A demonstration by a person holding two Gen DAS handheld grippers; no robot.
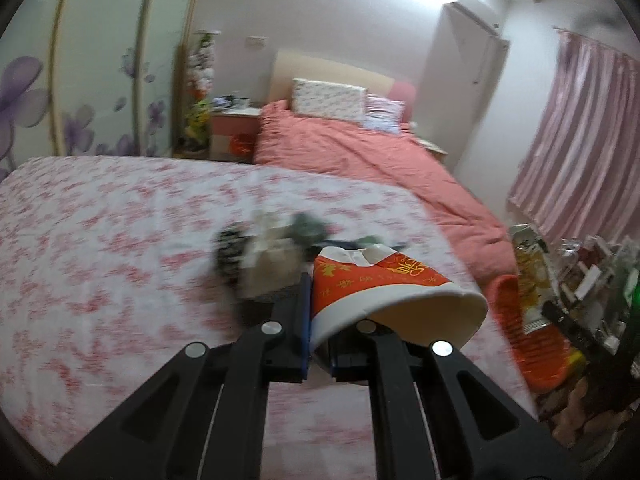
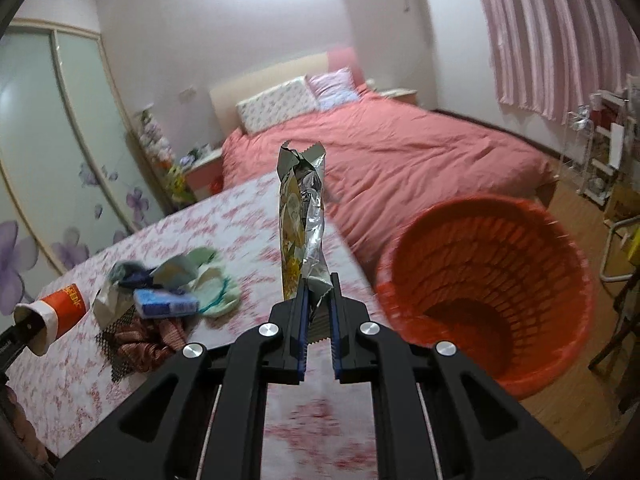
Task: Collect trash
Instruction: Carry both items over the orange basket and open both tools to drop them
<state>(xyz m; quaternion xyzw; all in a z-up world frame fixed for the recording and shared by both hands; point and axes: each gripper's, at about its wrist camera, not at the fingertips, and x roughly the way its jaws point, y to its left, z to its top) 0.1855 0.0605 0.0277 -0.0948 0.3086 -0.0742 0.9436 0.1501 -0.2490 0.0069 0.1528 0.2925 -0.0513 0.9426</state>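
My left gripper (image 1: 320, 300) is shut on the rim wall of a red and white paper cup (image 1: 384, 288), held tilted above the table; the same cup (image 2: 60, 306) shows at the left of the right wrist view. My right gripper (image 2: 319, 292) is shut on the lower end of a silver and yellow snack wrapper (image 2: 302, 216), which stands upright above the table's right side; this wrapper (image 1: 530, 276) also appears at the right of the left wrist view. An orange-red waste basket (image 2: 492, 300) stands on the floor just right of the table, and its rim (image 1: 520, 320) shows past the cup.
A table with a pink-flowered cloth (image 2: 80, 368) bears a heap of litter (image 2: 168, 292): a blue packet, crumpled paper, green-white wrappers, a mesh piece. Behind it is a bed with a salmon cover (image 2: 400, 152). A cluttered rack (image 2: 604, 152) stands at the right by pink curtains.
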